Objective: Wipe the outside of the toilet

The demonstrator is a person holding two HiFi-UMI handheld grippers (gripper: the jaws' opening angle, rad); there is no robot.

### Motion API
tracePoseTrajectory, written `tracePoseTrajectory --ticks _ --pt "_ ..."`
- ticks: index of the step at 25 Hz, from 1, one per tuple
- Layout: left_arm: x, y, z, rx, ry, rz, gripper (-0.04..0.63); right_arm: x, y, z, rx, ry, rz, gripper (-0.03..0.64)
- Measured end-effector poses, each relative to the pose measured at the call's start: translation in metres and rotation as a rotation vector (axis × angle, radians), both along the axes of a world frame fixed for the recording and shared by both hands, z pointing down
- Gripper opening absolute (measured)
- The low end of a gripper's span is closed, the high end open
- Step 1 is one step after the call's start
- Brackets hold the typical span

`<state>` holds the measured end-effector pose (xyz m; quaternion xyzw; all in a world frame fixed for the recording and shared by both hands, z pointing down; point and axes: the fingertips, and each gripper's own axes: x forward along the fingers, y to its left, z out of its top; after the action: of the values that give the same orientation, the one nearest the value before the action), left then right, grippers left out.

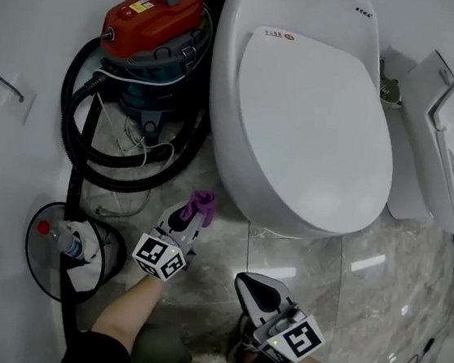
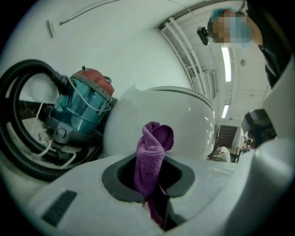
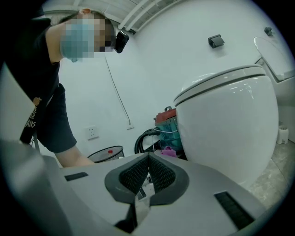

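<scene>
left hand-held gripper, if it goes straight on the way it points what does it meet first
Most likely the rounded side of the glossy white ceramic toilet, with the purple terry cloth clamped in the left hand-held gripper touching first; depth is unclear.

We see even, bright light | glare on the floor tiles [image 1: 369, 262] | fisheye bending, dark corners in both gripper views

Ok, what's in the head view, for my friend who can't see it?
From above, the left gripper holds a purple cloth near a white toilet with its lid down. The right gripper, shut and empty, hangs over the tiled floor. A red vacuum cleaner stands beside the toilet.
</scene>
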<state>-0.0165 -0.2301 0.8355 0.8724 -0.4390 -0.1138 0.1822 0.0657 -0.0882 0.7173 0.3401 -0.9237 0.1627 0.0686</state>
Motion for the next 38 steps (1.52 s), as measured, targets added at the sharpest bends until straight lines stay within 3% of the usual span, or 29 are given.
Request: tracePoseTrajectory --ticks 5,16,25,32,38 --pt "0.029 0.007 0.033 -0.090 0.069 0.033 0.058 -0.004 0.008 0.011 -0.036 0.023 -0.026 -0.002" --pt "0.015 -0.068 0.038 -0.106 0.105 -0.138 0.058 -0.004 0.011 0.021 -0.082 0.000 -0.077 -0.002" --pt "-0.018 -0.144 0.048 -0.104 -0.014 -0.222 0.058 0.000 0.015 0.028 -0.089 0.036 -0.152 -0.002" --pt "-0.036 -0.198 0.045 -0.100 -0.106 -0.251 0.058 0.003 0.022 0.048 -0.164 0.052 -0.180 -0.002" --pt "-0.046 -0.205 0.033 -0.062 -0.110 -0.268 0.058 0.005 0.013 0.047 -0.143 0.054 -0.159 -0.002"
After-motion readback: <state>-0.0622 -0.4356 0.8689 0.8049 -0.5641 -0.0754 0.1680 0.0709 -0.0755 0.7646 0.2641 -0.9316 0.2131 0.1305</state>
